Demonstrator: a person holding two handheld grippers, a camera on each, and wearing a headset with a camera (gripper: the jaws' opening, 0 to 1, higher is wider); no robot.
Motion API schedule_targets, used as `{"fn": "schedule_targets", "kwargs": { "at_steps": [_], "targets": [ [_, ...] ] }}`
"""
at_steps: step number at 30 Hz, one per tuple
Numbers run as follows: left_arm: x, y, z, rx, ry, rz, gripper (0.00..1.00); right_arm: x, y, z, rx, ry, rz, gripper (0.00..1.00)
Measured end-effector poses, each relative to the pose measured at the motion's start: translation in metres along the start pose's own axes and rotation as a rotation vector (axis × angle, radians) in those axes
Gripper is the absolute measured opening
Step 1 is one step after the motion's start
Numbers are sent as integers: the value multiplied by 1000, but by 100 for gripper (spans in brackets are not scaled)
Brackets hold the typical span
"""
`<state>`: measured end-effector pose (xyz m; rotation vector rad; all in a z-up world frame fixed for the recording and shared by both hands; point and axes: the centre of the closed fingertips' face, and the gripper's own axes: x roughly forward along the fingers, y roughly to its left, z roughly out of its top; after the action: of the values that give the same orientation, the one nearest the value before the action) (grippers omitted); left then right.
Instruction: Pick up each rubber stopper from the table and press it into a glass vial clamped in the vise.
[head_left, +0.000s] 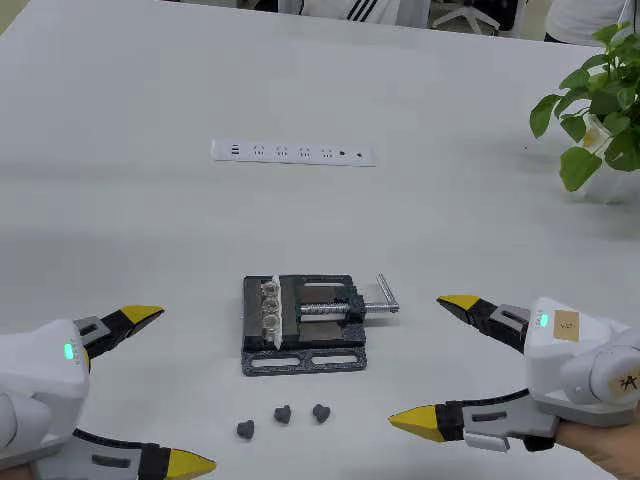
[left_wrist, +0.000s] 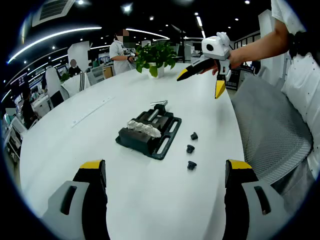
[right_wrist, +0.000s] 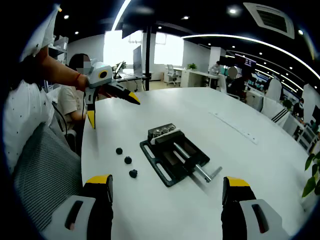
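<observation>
A dark vise (head_left: 302, 326) (left_wrist: 149, 134) (right_wrist: 174, 154) sits mid-table with three glass vials (head_left: 270, 305) (left_wrist: 143, 127) (right_wrist: 164, 131) clamped in a row at its left jaw. Three dark rubber stoppers (head_left: 283, 413) (left_wrist: 190, 148) (right_wrist: 127, 160) lie on the table just in front of the vise. My left gripper (head_left: 158, 388) (left_wrist: 165, 172) hovers open at the lower left, wide of the stoppers. My right gripper (head_left: 432, 360) (right_wrist: 167, 186) hovers open at the lower right, beside the vise handle (head_left: 385, 293). Nothing is between either pair of jaws.
A white power strip (head_left: 292, 153) lies farther back on the white table (head_left: 120, 200). A potted green plant (head_left: 598, 105) (left_wrist: 154, 59) stands at the far right edge. People sit at desks in the background beyond the table.
</observation>
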<state>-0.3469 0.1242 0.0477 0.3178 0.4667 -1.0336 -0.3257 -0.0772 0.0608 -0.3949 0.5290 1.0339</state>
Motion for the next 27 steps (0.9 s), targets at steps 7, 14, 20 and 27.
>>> {"fn": "schedule_targets", "kwargs": {
  "at_steps": [7,14,20,27],
  "targets": [
    [2,-2,-2,0,5,-8,99,0,-1,-2,1,4,4,89],
    [4,-1,-2,4,6,-14,98,0,-2,-1,0,5,2,89],
    [5,-2,-4,10,17,-23,97,-1,-3,-1,1,5,1,88],
    [7,-6,-9,31,40,-35,93,-2,-3,-2,4,7,-1,86]
  ]
}}
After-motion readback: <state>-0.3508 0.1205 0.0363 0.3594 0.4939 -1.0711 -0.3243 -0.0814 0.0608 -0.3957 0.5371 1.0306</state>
